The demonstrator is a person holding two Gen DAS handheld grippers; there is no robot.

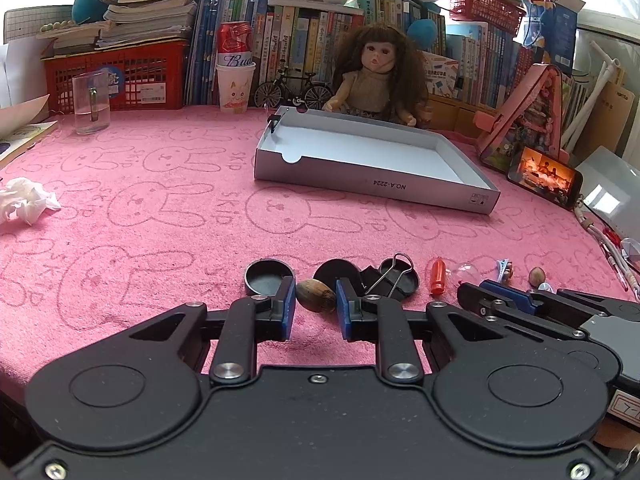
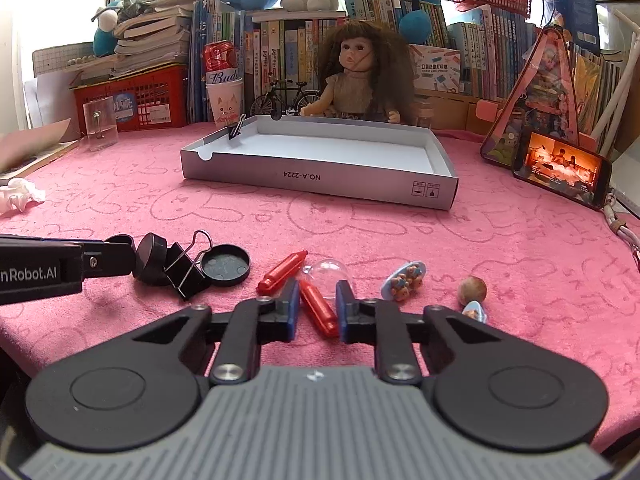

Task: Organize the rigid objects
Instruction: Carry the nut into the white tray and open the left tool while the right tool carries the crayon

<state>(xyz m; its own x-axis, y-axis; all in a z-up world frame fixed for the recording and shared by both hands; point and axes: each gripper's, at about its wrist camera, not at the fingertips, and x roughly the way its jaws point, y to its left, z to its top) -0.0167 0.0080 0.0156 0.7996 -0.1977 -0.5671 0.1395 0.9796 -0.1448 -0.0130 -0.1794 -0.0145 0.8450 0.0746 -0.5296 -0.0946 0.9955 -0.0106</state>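
A grey shallow box [image 1: 372, 184] [image 2: 320, 176] lies on the pink cloth with a black binder clip [image 2: 236, 128] on its left rim. My left gripper [image 1: 316, 304] is open around a brown nut [image 1: 315, 300] lying on the cloth. Beside it lie a black lid [image 1: 266, 278], a black round case [image 1: 336, 272] and a black binder clip [image 1: 394, 276]. My right gripper [image 2: 318, 308] is open around a red crayon-like piece [image 2: 318, 310]. A second red piece [image 2: 282, 272], a clear dome [image 2: 326, 272], a bear charm [image 2: 404, 280] and another nut [image 2: 472, 290] lie close by.
A doll [image 2: 356, 76], toy bicycle [image 2: 286, 100], cup with a can [image 2: 224, 104] and books stand behind the box. A glass [image 1: 91, 102] and crumpled tissue [image 1: 24, 200] are at the left. A lit phone [image 2: 560, 168] leans at the right.
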